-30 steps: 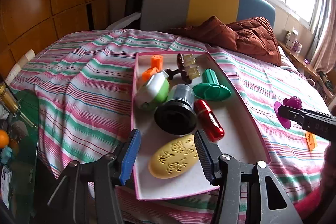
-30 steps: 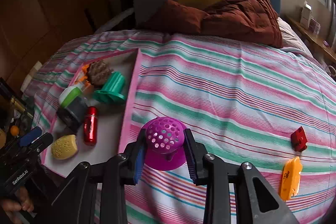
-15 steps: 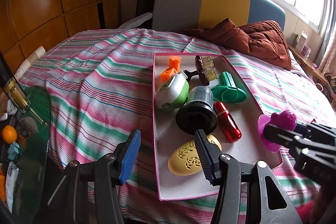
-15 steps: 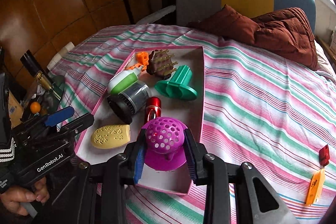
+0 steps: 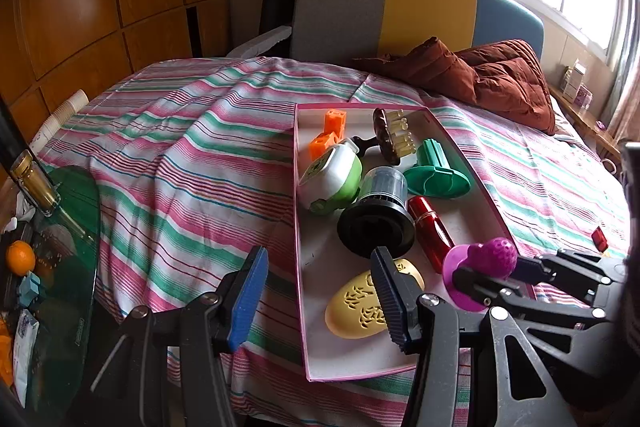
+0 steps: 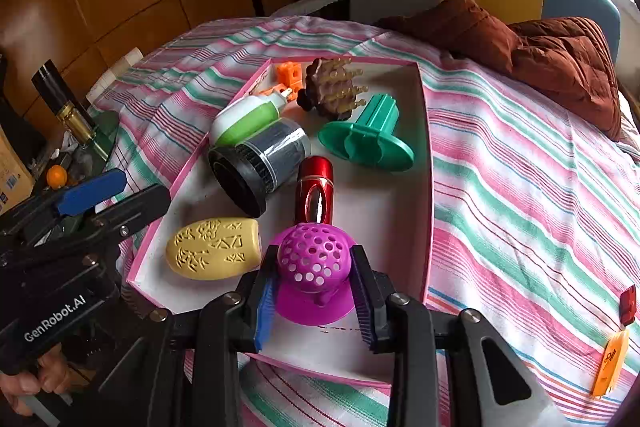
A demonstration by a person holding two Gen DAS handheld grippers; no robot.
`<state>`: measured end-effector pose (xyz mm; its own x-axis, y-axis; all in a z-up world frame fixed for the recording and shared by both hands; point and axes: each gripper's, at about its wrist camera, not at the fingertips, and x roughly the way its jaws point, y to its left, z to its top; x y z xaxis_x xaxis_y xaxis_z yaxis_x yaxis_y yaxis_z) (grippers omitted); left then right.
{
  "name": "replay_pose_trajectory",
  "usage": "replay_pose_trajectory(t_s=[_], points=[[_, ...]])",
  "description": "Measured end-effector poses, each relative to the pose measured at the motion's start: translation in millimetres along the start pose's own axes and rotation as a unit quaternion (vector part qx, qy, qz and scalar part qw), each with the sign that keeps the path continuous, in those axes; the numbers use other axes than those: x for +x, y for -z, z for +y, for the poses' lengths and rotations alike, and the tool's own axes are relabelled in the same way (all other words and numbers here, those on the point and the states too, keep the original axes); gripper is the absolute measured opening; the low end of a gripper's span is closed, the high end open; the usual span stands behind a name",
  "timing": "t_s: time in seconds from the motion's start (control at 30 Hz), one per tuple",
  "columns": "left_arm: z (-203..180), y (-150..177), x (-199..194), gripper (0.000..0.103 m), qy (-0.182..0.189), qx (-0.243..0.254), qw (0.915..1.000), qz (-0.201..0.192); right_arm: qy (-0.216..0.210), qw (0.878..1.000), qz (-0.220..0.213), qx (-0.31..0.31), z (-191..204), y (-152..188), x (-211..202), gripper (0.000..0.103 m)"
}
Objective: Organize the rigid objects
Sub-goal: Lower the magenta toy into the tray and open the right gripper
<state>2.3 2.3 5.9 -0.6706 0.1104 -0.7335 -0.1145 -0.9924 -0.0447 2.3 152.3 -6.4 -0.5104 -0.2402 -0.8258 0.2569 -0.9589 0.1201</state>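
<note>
My right gripper (image 6: 314, 291) is shut on a purple perforated dome piece (image 6: 312, 261) and holds it over the near end of the pink-rimmed white tray (image 6: 426, 155); it also shows in the left wrist view (image 5: 486, 261). The tray (image 5: 298, 267) holds a yellow oval (image 5: 366, 301), a red cylinder (image 5: 430, 227), a black and grey canister (image 5: 376, 223), a green and white gadget (image 5: 330, 177), a green stand (image 5: 436, 173), a brown brush (image 5: 390, 141) and orange blocks (image 5: 330, 133). My left gripper (image 5: 320, 291) is open and empty at the tray's left near edge.
A small red piece (image 6: 628, 301) and an orange piece (image 6: 610, 363) lie on the striped bedspread (image 6: 540, 187) to the right. A brown quilt (image 5: 492, 75) lies at the headboard. A glass side table (image 5: 60, 247) with a bottle and clutter stands on the left.
My right gripper has carried the purple dome leftward from the bedspread to above the tray's near end. My left gripper has drawn back leftward off the yellow oval.
</note>
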Motion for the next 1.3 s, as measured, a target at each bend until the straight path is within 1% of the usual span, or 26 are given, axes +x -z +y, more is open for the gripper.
replay_pose_trajectory(t_s=[0.13,0.37,0.43,0.53,0.63,0.67,0.7,0.8,0.87,1.0,1.2,1.3], points=[[0,0,1,0.054,0.001,0.0,1.0,0.002,0.008,1.0,0.007,0.001,0,0,9,0.033],[1,2,2,0.054,0.001,-0.001,1.0,0.004,0.021,1.0,0.003,0.001,2,-8,19,0.033],[2,2,2,0.054,-0.001,-0.002,1.0,0.003,0.017,1.0,0.005,-0.004,5,-9,20,0.033],[4,1,2,0.054,-0.002,-0.004,1.0,0.004,-0.001,1.0,0.013,-0.006,8,-7,20,0.033],[5,1,2,0.054,-0.003,-0.005,1.0,0.004,-0.015,0.999,0.036,0.003,6,-4,24,0.033],[4,2,2,0.054,-0.003,-0.005,1.0,0.004,-0.014,0.999,0.037,0.006,5,-2,26,0.034],[4,2,2,0.054,-0.004,-0.004,1.0,0.004,-0.015,0.999,0.031,0.005,5,-1,25,0.034],[4,2,1,0.055,-0.003,-0.004,1.0,0.004,-0.019,0.999,0.03,0.016,4,0,24,0.035],[3,2,-1,0.055,-0.005,-0.001,1.0,0.002,-0.022,0.999,0.03,0.02,4,0,24,0.039],[3,2,-3,0.055,-0.006,0.0,1.0,-0.001,-0.023,0.999,0.022,0.022,3,1,17,0.044],[0,2,-8,0.055,-0.006,0.006,0.9999,-0.005,-0.02,0.999,-0.015,0.028,-3,1,-5,0.045],[-3,2,-10,0.055,-0.006,0.01,0.9999,-0.007,-0.008,0.999,-0.029,0.03,-10,1,-16,0.045]])
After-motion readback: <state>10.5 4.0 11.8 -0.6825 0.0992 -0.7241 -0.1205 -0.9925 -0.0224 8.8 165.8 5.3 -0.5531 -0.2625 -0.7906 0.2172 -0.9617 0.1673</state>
